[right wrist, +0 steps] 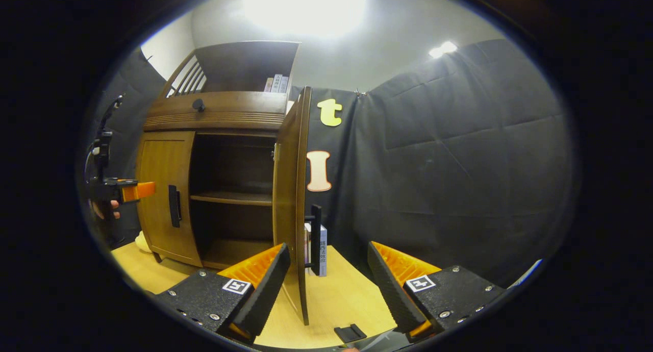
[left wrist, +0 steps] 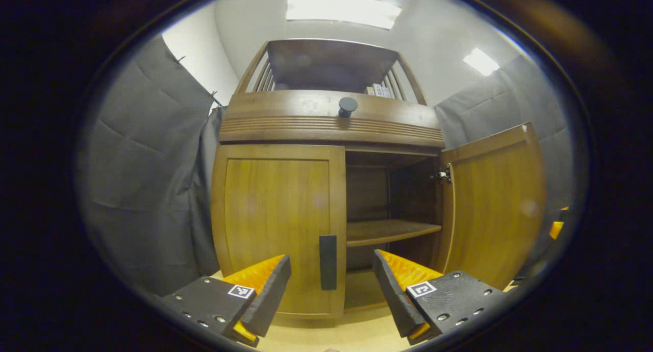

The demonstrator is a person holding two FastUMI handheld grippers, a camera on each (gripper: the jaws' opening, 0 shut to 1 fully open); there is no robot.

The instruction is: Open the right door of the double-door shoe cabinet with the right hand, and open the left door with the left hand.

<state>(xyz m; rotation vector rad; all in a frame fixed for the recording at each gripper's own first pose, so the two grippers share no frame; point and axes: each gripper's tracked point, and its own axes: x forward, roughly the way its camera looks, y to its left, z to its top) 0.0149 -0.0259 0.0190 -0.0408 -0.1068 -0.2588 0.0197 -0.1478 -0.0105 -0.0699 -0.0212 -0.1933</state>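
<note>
The left door's handle (left wrist: 328, 261) stands between the left gripper's (left wrist: 331, 285) spread fingers; right gripper's (right wrist: 326, 285) fingers spread too.

The left gripper view faces the shoe cabinet (left wrist: 326, 189) nearly head-on from close in and low down, tilted slightly up so the ceiling lights show. It looks along the left tool (left wrist: 331, 285), centred near the closed left door (left wrist: 278, 224).

The right gripper view sits off the cabinet's right side, looking along the right tool (right wrist: 329, 285) at the edge of the open right door (right wrist: 293, 199), with the booth wall taking its right half.

Both views share the cabinet front, the open compartment with its shelf (left wrist: 390, 230) and the top drawer knob (left wrist: 348, 106). The right gripper view also catches the left tool far off at its left edge.
</note>
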